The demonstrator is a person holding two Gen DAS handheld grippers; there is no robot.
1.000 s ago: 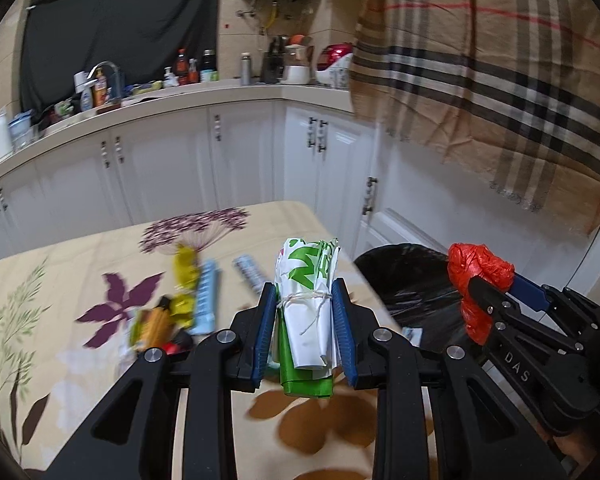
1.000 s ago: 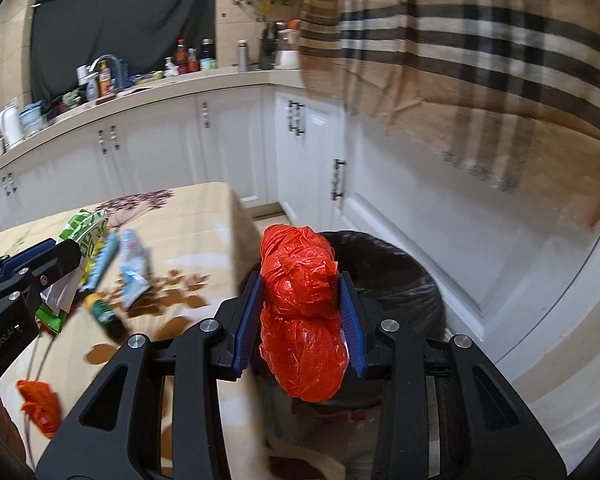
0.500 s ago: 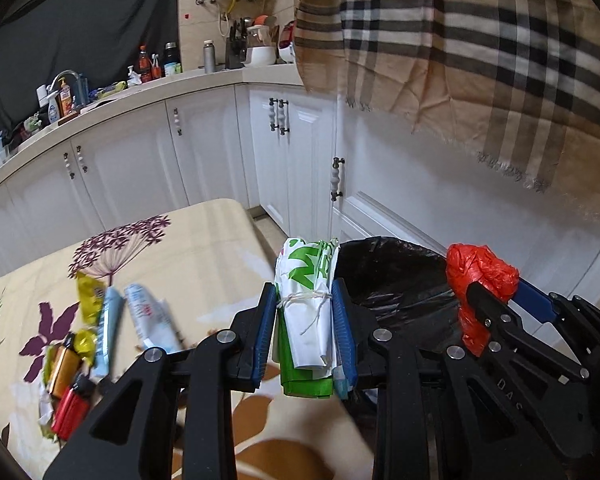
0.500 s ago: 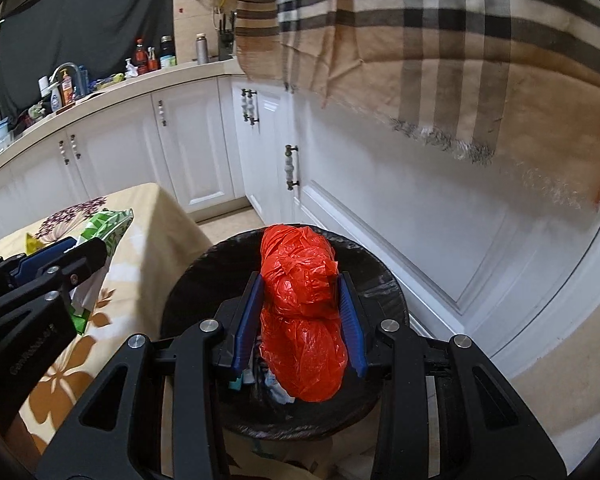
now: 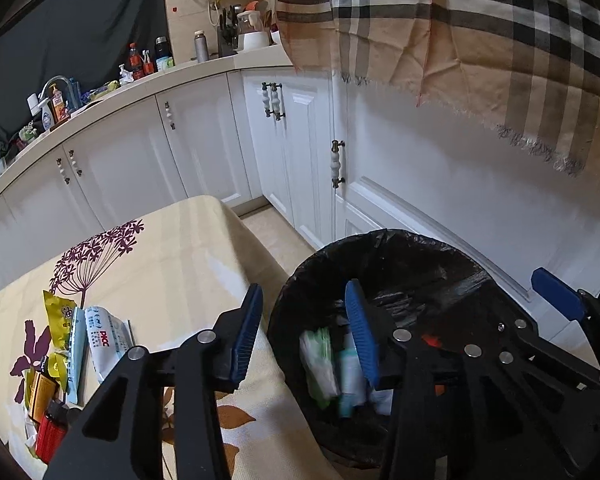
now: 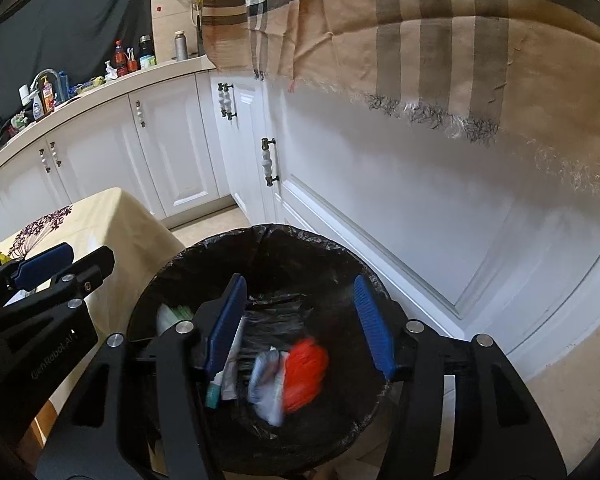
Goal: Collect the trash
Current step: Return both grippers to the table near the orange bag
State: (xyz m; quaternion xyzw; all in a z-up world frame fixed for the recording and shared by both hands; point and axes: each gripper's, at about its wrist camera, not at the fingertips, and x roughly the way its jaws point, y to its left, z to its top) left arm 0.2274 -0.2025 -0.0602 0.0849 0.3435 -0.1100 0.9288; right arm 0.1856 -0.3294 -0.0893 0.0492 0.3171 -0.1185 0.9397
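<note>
A bin lined with a black bag point(image 5: 384, 248) point(image 6: 284, 240) stands on the floor by the table's corner. My left gripper point(image 5: 306, 332) hovers over the bin's near rim, its jaws opening with nothing between them. The green-and-white packet point(image 5: 318, 360) lies blurred inside the bin. My right gripper point(image 6: 300, 324) hangs over the bin's mouth, jaws opening and empty. Below it the red plastic bag point(image 6: 304, 372) is a blur among other wrappers in the bin. In the right wrist view the left gripper point(image 6: 40, 268) shows at the left edge.
The table with a floral cloth point(image 5: 172, 248) still carries wrappers point(image 5: 100, 340), a yellow packet point(image 5: 58, 316) and a red lighter point(image 5: 50, 432) at its left. White cabinets point(image 5: 300, 152) run behind the bin. A checked cloth point(image 5: 480, 40) hangs above.
Both grippers swung from the table to above the bin and opened. The green-and-white packet and the red bag left the jaws and dropped into the bin.
</note>
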